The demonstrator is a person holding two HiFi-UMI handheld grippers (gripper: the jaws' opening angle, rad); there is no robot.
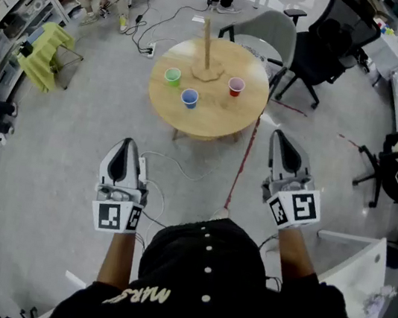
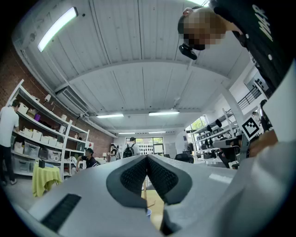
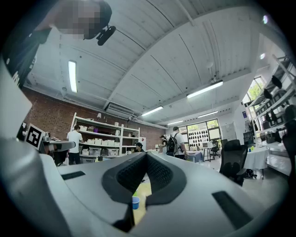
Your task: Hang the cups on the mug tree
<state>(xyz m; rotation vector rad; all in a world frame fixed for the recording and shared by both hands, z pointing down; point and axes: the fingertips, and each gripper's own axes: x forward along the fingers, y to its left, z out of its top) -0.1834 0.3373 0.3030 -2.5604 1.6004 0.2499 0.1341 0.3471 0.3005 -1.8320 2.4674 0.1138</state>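
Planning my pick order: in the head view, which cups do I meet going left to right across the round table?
green cup → blue cup → red cup

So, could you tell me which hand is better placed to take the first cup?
Probably right: the right tool reaches nearer the table, and the red cup stands on that side. The left tool sits further back; both are shut, empty.
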